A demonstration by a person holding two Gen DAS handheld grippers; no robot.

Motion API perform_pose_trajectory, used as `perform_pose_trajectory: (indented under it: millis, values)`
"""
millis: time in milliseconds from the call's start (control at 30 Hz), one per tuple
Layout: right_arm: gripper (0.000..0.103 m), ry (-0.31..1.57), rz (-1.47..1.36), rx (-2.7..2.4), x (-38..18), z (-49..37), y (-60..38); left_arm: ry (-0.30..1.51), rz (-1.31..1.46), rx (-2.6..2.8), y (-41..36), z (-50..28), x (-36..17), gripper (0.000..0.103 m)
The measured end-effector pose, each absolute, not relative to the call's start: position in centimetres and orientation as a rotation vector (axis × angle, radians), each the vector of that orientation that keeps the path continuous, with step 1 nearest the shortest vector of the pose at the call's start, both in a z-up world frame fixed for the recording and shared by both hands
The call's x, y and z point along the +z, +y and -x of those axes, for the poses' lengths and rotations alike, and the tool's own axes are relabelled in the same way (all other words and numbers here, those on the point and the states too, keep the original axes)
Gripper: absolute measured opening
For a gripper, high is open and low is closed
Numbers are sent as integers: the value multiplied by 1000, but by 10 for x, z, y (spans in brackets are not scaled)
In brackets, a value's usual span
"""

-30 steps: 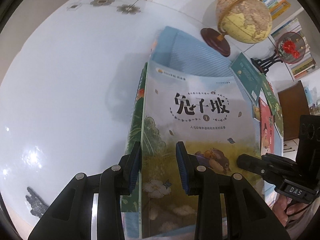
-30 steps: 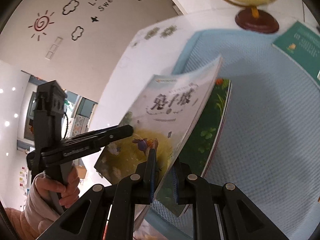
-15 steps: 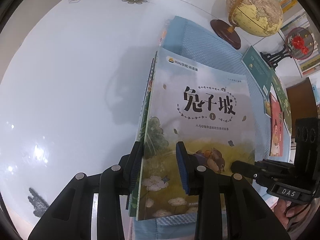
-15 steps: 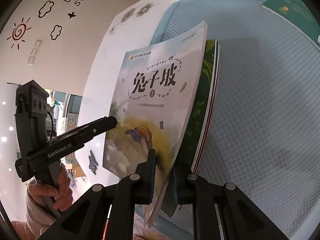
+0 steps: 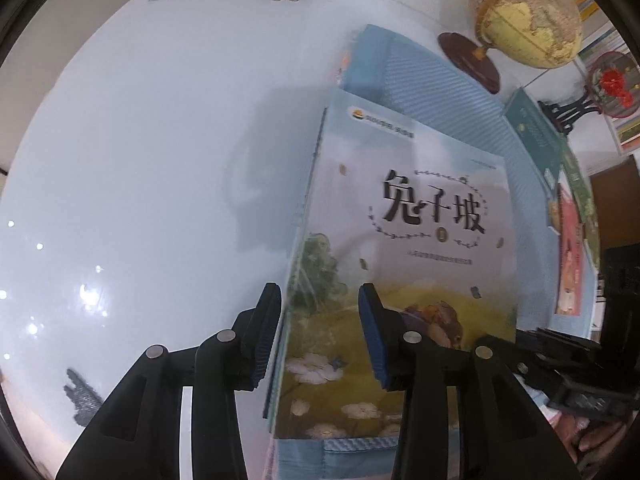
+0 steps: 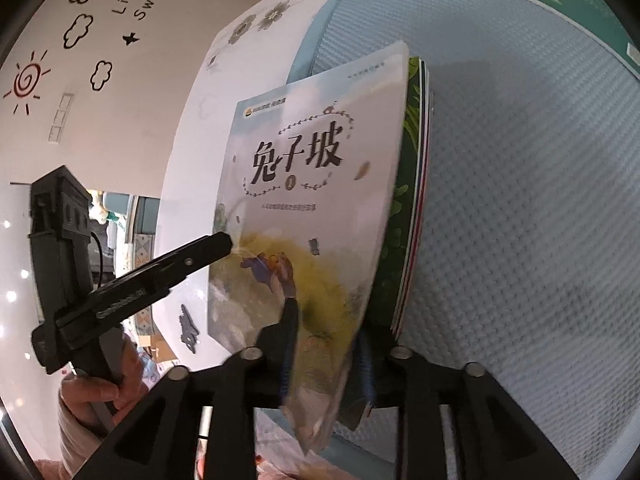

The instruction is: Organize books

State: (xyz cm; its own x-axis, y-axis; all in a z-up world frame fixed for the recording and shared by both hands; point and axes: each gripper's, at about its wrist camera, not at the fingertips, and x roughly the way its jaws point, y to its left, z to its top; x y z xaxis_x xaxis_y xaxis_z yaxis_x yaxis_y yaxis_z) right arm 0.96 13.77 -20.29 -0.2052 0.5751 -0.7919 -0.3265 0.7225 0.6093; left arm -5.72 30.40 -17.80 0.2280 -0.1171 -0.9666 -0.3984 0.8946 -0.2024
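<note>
A pale book with a rabbit on its cover (image 5: 420,240) (image 6: 312,184) lies on top of a green-covered book (image 6: 404,216) on a blue mat (image 6: 520,200). My left gripper (image 5: 322,334) points down over the stack's left edge. Its jaws are opening, one finger beside the stack and one over the cover, with neither pad pressing. My right gripper (image 6: 326,344) straddles the near edge of the rabbit book. Its jaws are opening too, and the blurred cover sits loose between them. From the right wrist view, the left gripper (image 6: 160,276) shows at the book's left side.
A globe (image 5: 524,12) on a dark wooden foot stands at the mat's far end. A teal book (image 5: 532,136) and a red one (image 5: 568,248) lie along the mat's right side. The glossy white table (image 5: 160,160) stretches to the left. Bookshelves stand behind.
The rabbit book has come down from a tilt to lie nearly flat on the green book. The right jaws, shut on its edge before, now stand apart. The left jaws have widened slightly.
</note>
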Motion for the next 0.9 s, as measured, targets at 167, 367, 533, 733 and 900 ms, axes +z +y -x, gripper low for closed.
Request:
perform_pose_trajectory:
  millis: [167, 367, 533, 733, 900]
  values:
    - [58, 1566, -207, 771, -191, -8, 125, 1317, 447, 243, 308, 58, -169, 44]
    - [59, 1614, -269, 740, -200, -10, 100, 1304, 426, 276, 301, 57, -161, 51]
    - [59, 1592, -263, 737, -198, -10, 81, 1266, 367, 242, 277, 42, -144, 66]
    - [59, 1498, -270, 652, -186, -32, 28, 1238, 292, 163, 231, -11, -132, 68]
    - [59, 1400, -330, 548, -178, -70, -42, 1233, 170, 89, 173, -69, -130, 68]
